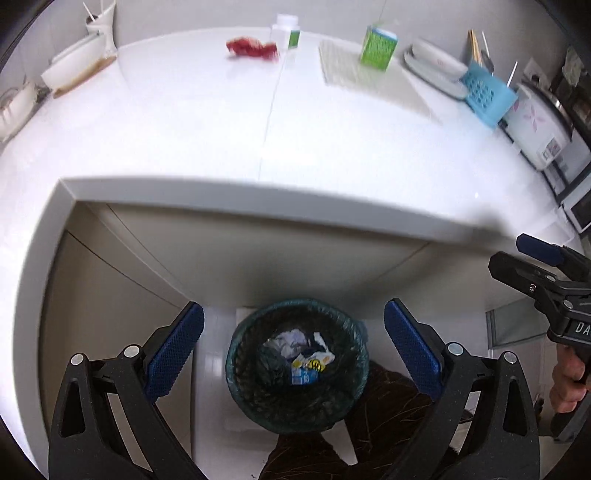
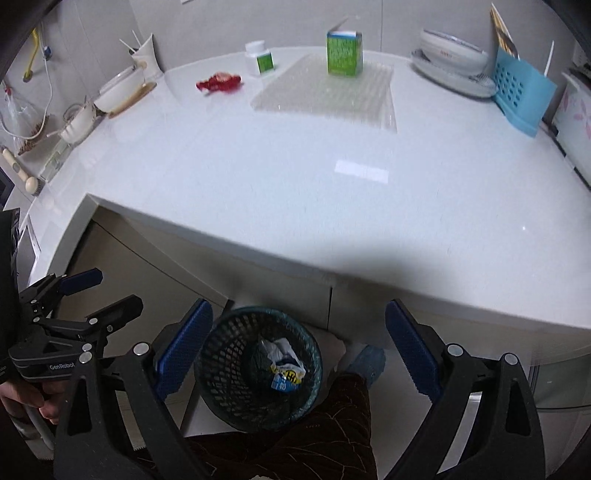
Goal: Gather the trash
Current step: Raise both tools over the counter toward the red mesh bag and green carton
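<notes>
The big white counter is the place to start, and everything here is told from it. On the floor below its front edge sits the dark mesh bin, already holding crumpled paper and a yellow-and-blue wrapper. Both tools hang above the bin. The left gripper has its blue pads spread wide with nothing between them. The right gripper is let go too, wide and empty.

I think the next job is to fetch more trash. The red wrapper lies at the far back of the counter, left of the middle, next to the white bottle. The green carton stands on the clear mat, to the right of the bottle; I cannot tell if it is trash.

To do it well, go up and over the counter edge without bumping it. Keep the pads wide until they are on both sides of the wrapper, then squeeze low, since it is flat and crinkly.

The left view shows the rice cooker at the counter's right end more fully. Only the right view shows the brush at the left end and a blue slipper beside the bin.
</notes>
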{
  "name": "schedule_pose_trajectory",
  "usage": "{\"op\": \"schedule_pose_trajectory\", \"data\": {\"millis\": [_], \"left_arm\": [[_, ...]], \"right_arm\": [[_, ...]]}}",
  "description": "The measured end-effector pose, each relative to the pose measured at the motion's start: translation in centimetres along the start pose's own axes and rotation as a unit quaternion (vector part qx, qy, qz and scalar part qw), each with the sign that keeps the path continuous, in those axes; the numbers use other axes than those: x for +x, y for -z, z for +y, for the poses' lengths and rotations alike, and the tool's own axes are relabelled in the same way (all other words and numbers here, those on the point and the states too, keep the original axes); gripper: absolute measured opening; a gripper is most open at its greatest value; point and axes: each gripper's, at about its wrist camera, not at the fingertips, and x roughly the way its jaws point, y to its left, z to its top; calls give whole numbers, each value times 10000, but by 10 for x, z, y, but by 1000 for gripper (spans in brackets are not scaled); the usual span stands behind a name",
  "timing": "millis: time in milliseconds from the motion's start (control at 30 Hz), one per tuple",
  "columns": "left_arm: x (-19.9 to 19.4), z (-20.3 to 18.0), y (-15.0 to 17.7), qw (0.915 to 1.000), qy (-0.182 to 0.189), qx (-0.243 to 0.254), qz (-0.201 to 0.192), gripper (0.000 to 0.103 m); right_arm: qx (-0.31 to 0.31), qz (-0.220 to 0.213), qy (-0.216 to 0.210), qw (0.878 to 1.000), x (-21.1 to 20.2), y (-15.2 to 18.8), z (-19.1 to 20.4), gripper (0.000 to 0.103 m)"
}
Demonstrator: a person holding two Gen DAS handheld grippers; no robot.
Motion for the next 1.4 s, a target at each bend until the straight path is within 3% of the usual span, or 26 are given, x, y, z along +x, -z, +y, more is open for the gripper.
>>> {"op": "schedule_pose_trajectory", "data": {"millis": [567,1400], "left_arm": [[-46,-6,-68,9991,-217,-84,-365,96],[-49,-22,-166,9977,-252,-283,-564,96]], "right_arm": [[-63,-531,123,9985,-40,-67,-8,91],[-228,-980,126,9948,-45,-165,-33,91]]}}
